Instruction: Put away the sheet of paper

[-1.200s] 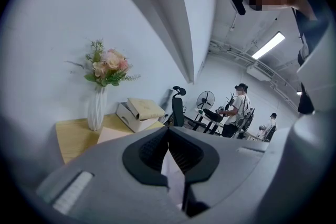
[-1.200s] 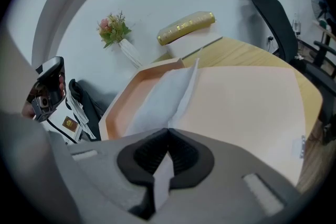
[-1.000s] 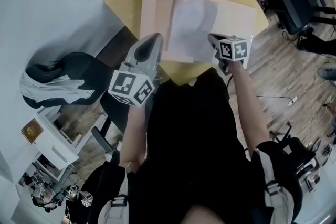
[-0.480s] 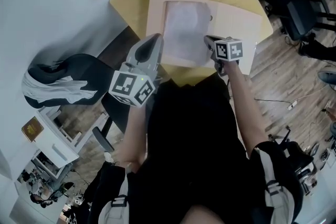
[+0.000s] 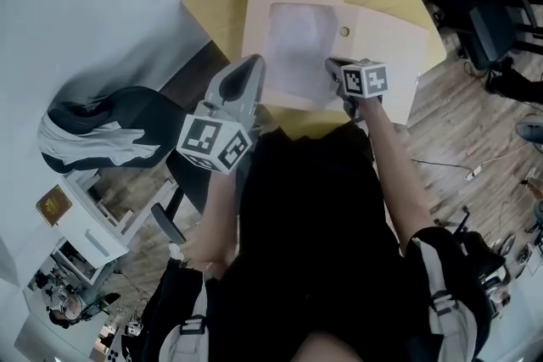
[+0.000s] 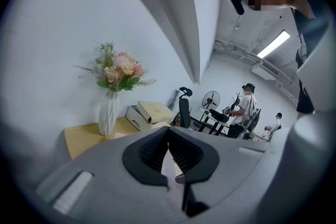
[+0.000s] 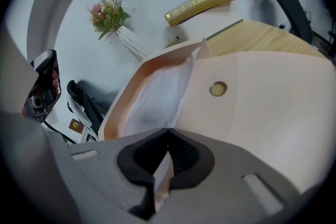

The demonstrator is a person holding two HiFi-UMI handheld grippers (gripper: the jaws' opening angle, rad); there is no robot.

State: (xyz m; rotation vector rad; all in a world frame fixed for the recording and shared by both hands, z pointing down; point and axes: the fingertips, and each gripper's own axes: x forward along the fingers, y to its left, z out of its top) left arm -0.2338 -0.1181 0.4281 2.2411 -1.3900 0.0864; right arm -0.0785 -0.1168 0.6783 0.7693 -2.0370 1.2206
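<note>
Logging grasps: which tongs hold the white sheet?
The right tongs, shut on the sheet of paper in the open envelope; the left tongs are at the envelope's left edge.

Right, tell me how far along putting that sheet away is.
Done: the sheet of paper lies largely inside the open pink folder. In hand: the right gripper is shut on the sheet's near edge, and the left gripper pinches a pale edge, seemingly the folder's. Left: let go, and probably fold the flap with the snap button over; it lies open.
</note>
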